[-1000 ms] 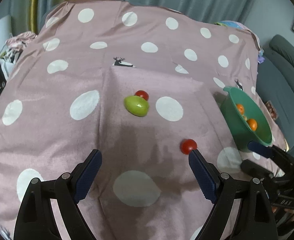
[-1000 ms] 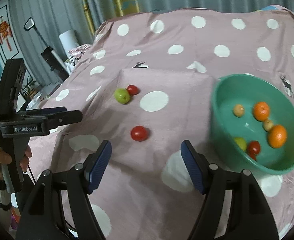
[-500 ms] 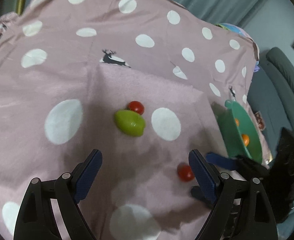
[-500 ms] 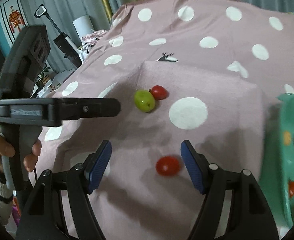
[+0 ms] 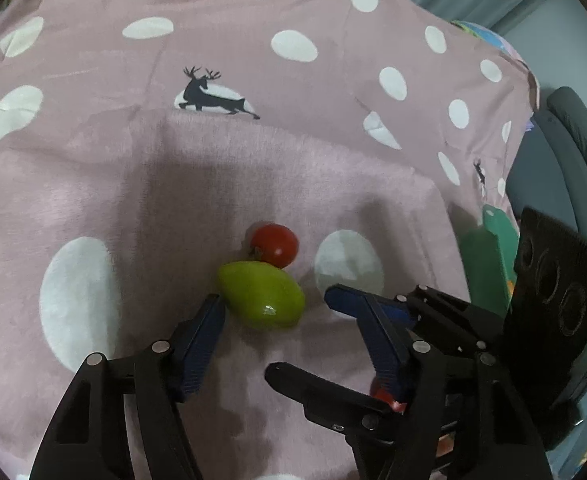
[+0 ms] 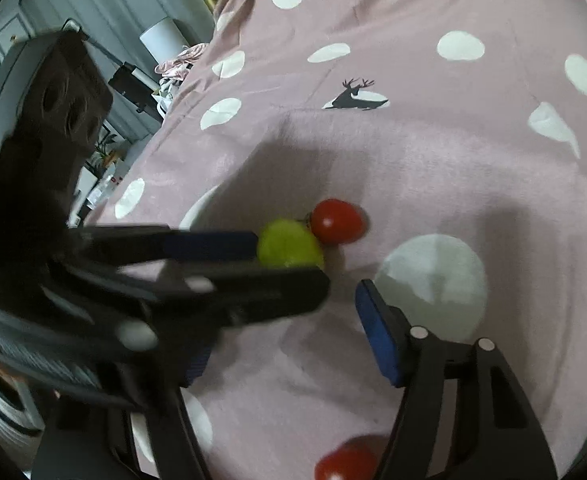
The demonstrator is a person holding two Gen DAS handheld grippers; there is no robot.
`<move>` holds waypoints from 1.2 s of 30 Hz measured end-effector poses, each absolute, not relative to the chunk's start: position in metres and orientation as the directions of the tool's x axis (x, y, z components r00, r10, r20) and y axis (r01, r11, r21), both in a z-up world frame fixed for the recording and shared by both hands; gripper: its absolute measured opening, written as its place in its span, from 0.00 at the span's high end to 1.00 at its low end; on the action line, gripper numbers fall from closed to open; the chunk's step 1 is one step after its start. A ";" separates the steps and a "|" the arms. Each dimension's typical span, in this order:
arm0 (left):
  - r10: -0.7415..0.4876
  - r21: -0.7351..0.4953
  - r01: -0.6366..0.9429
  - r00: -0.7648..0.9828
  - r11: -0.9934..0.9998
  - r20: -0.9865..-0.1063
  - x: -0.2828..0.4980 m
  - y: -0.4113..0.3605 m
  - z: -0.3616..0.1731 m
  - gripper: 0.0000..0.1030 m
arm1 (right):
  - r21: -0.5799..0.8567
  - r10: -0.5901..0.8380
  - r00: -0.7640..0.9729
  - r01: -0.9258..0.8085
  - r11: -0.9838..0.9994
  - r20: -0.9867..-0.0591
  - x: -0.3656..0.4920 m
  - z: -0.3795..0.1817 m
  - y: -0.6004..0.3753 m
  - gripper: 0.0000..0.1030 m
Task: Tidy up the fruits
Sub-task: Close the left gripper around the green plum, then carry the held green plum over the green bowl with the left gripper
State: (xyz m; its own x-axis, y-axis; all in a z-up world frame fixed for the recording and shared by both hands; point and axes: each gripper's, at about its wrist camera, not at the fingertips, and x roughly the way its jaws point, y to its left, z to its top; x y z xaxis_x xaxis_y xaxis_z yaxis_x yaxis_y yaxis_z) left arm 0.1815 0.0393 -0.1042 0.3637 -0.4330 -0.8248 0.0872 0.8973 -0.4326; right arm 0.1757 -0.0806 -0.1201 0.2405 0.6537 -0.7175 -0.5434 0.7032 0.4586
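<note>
Where the green fruit lies: the green fruit [image 5: 261, 300] sits on the polka-dot cloth [image 5: 93, 168], on the flat raised part below the printed deer [image 5: 209, 98].
Nearest neighbour: a red tomato [image 5: 274, 244] rests against the far side of the green fruit, touching it.
Left hand-held gripper: the left hand-held gripper [image 5: 273, 296] points steeply down at the cloth with its jaws closing and the green fruit between them.
Left pads: in the left wrist view one blue pad is right at the fruit's left end and seems to touch it, while the other pad stands just clear of the right end, so nothing is pinched.
Second tomato: a second tomato [image 6: 347, 462] lies on the cloth nearer the cameras, well apart from the other two fruits.
Right hand-held gripper: the right hand-held gripper [image 6: 289, 322] has its jaws closing, with the second tomato low between them, close to the inner side of its right-hand finger; the pads are not pressing on it.
Crossing: from the right wrist view the left hand-held gripper reaches in from the left edge and hides the right one's other finger.
Green bowl: a green bowl [image 5: 493, 264] shows at the right edge of the left wrist view, mostly hidden behind the right hand-held gripper's body.
</note>
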 end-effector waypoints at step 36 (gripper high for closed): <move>-0.433 -0.351 0.257 0.450 0.901 -0.781 0.086 -0.019 -0.057 0.58 | 0.199 0.572 0.407 -0.664 0.721 -0.713 0.078 -0.078 -0.120 0.63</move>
